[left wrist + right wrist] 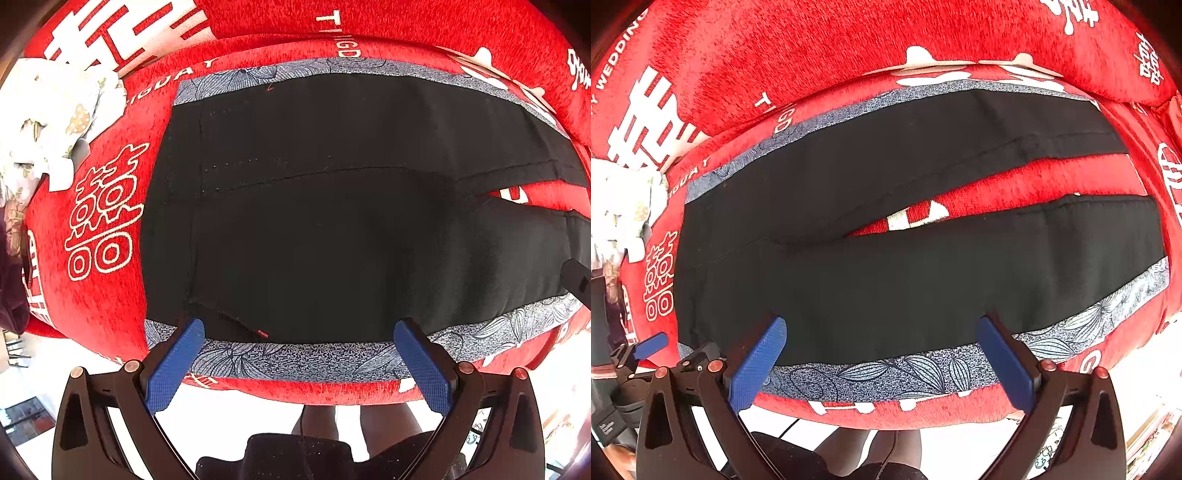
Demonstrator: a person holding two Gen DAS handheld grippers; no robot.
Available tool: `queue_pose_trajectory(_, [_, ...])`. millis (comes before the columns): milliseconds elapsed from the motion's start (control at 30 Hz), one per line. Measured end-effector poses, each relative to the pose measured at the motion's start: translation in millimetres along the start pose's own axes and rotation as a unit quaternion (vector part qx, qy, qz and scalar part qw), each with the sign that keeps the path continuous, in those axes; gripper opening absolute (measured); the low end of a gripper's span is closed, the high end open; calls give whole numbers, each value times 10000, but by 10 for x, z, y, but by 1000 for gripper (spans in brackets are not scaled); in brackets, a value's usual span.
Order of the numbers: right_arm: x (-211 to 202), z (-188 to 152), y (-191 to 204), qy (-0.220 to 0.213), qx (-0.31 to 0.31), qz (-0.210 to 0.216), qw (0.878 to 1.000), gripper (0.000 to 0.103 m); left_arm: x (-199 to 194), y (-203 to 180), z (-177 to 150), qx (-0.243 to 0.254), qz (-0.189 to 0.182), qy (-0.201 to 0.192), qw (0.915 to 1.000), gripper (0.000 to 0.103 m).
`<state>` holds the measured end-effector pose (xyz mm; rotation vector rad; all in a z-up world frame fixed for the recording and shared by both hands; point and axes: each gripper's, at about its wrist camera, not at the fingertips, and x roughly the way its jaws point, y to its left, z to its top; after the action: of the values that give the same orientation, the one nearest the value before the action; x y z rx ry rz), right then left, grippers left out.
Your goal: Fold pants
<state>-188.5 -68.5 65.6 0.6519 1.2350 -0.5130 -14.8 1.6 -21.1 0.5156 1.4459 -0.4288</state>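
Observation:
Black pants with blue-grey patterned side stripes lie flat on a red cushion, waistband to the left and the two legs spread toward the right with a red gap between them. My left gripper hovers open over the near edge of the pants by the waist end, with nothing between its blue fingers. Over the near leg's patterned stripe my right gripper stands open too and holds nothing. The left gripper shows at the right wrist view's lower left.
The red sofa seat carries white characters, and its backrest rises behind. A white floral cloth is bunched at the far left. The cushion's front edge drops to a pale floor, where a person's legs stand.

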Motion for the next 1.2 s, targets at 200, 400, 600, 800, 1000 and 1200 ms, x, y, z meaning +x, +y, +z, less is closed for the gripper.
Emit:
queue_pose_trajectory(200, [13, -9, 12, -7, 0, 54, 10000, 103, 13, 10, -12, 0, -26, 2, 10000, 103])
queue_pose_trajectory(400, [49, -44, 28, -17, 56, 282, 9996, 103, 54, 111, -56, -75, -167, 254, 9995, 103])
queue_pose_trajectory(600, [189, -154, -109, 144, 398, 1210, 9918, 103, 158, 494, -167, -664, -1108, 203, 9914, 103])
queue_pose_trajectory(800, [579, -562, -378, 968, 1158, 2759, 9493, 79, 377, 963, -459, -1115, -1964, 443, 9732, 103])
queue_pose_trajectory(1000, [1102, -1008, -527, 1420, 1861, 3571, 9043, 68, 736, 1217, -791, -1625, -2772, 613, 9450, 103])
queue_pose_trajectory(1200, [1369, -1061, -474, 1230, 2011, 4377, 8677, 68, 1039, 1284, -818, -2189, -3355, 536, 9147, 103])
